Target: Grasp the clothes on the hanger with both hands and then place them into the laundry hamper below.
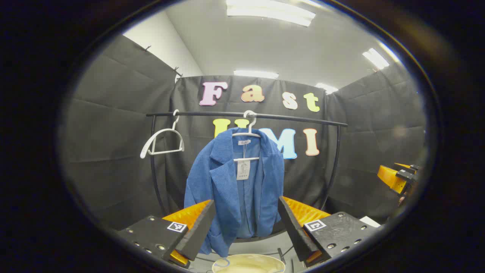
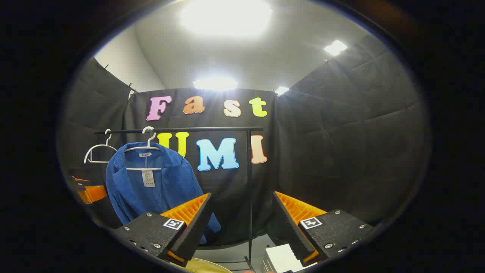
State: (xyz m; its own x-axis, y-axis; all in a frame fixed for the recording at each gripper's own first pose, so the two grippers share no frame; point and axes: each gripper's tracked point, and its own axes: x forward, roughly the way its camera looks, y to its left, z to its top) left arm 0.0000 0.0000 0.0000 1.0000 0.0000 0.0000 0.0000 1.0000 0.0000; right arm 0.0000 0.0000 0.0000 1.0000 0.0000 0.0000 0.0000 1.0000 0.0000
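A blue corduroy jacket (image 1: 235,189) hangs on a white hanger (image 1: 248,132) from the black rail (image 1: 246,115), above the round cream hamper (image 1: 248,264). Left gripper (image 1: 246,223) and right gripper (image 2: 240,223) gape wide, holding nothing, short of the jacket.

At the bottom of the left gripper view, the left tool (image 1: 246,223) shows two wedge-shaped fingers (image 1: 199,231) on flat black mounting blocks studded with silver screws, each block bearing a small square black-and-white marker (one per side). The right tool (image 2: 240,223), at the bottom of the right gripper view, has the same build: ribbed inner faces, screw-dotted blocks, square markers.
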